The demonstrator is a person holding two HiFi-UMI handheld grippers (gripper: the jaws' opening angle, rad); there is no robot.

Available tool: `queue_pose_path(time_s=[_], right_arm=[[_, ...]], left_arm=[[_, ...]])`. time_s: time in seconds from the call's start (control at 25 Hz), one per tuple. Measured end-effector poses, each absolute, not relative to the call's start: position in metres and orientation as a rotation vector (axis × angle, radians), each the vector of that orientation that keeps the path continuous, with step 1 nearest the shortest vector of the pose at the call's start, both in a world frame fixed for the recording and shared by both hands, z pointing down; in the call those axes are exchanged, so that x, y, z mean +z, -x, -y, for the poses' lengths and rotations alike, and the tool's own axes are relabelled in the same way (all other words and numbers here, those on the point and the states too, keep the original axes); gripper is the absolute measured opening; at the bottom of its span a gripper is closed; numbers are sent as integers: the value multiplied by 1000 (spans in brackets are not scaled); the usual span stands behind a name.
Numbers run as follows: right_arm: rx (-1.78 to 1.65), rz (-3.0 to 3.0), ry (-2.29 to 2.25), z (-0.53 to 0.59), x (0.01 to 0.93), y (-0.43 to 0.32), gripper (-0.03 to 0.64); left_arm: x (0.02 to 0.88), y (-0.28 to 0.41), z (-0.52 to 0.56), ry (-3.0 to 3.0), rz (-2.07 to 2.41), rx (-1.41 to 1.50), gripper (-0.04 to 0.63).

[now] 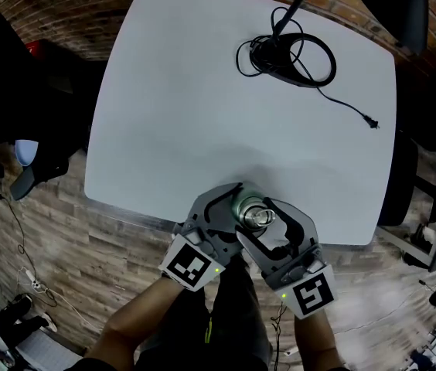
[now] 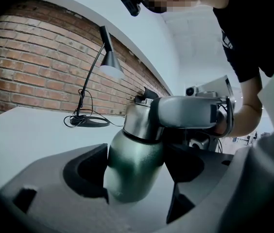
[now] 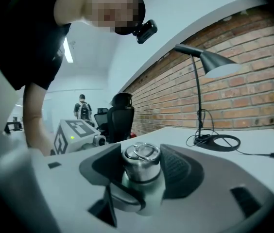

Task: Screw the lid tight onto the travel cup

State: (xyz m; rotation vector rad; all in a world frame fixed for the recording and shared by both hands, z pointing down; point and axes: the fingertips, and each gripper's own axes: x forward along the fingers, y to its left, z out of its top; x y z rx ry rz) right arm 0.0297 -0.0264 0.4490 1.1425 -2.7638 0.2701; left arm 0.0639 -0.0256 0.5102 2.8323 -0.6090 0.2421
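Observation:
A green travel cup (image 2: 133,171) stands tilted at the white table's (image 1: 202,114) near edge, and my left gripper (image 2: 136,174) is shut on its body. Its steel lid (image 3: 141,160) with a ring handle sits on top, also seen from above as the lid (image 1: 253,215). My right gripper (image 3: 142,169) straddles the lid from the other side. Its pads stand close on both sides, and the ribbed right pad (image 3: 176,166) shows a thin gap, so it is open. In the head view the left gripper (image 1: 232,213) and the right gripper (image 1: 268,221) meet at the cup.
A black desk lamp (image 1: 287,52) with a coiled cord stands at the table's far right, its plug (image 1: 371,122) lying loose. The table's front edge runs just under the grippers. An office chair (image 3: 120,113) and a distant person (image 3: 82,109) are behind, beside a brick wall.

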Motion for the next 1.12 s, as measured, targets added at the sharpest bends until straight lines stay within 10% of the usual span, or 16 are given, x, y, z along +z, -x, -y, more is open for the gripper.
queue_pose_path(time_s=[0.4, 1.12], right_arm=[[268, 2560, -1660, 28, 450, -38, 255], [197, 2687, -1113, 16, 449, -33, 284]], left_arm=[[509, -65, 27, -2825, 621, 219, 347], [509, -65, 28, -2829, 610, 221, 347]])
